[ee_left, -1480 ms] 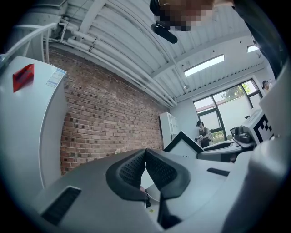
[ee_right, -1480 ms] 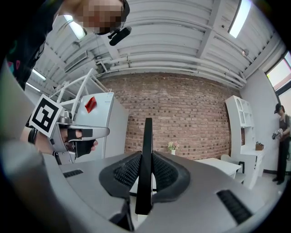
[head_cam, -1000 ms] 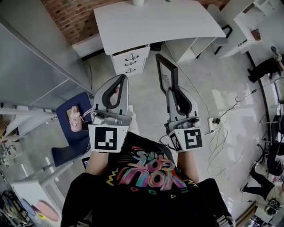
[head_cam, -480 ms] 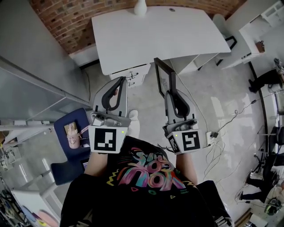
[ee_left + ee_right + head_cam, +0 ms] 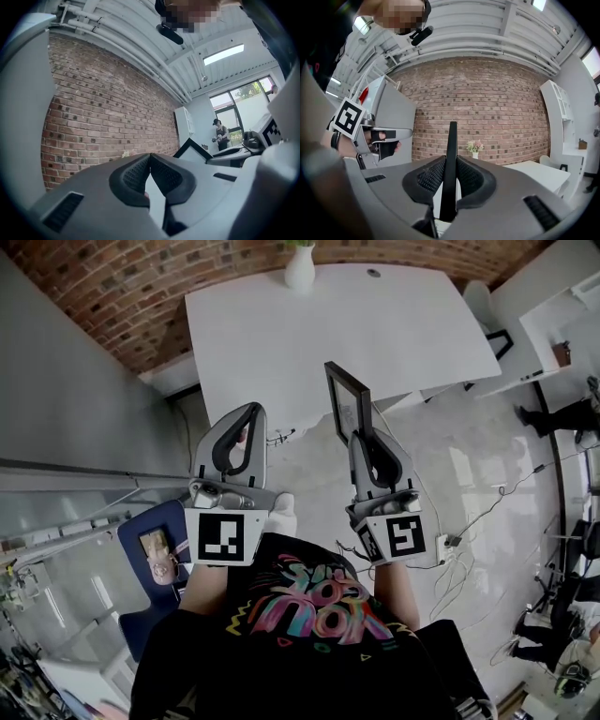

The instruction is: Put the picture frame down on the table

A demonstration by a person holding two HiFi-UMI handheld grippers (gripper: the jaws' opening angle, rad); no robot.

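A black picture frame (image 5: 349,407) stands upright, held edge-on in my right gripper (image 5: 360,435), whose jaws are shut on its lower edge. In the right gripper view the frame (image 5: 450,164) rises as a thin black bar between the pads. The frame hangs over the near edge of the white table (image 5: 281,324). My left gripper (image 5: 253,412) is held level beside it, to the left, jaws shut with nothing between them; its pads (image 5: 136,173) meet. The frame's corner (image 5: 191,149) shows in the left gripper view.
A white vase (image 5: 300,266) with flowers stands at the table's far edge against the brick wall (image 5: 112,296). A blue chair (image 5: 155,554) with a pink object is at the lower left. Cables (image 5: 487,507) lie on the floor at right. White shelving (image 5: 555,112) stands at the right.
Both grippers and the frame have come closer to the white table; the frame now overlaps the table's near edge. The drawer unit has slipped out of sight under the tabletop.
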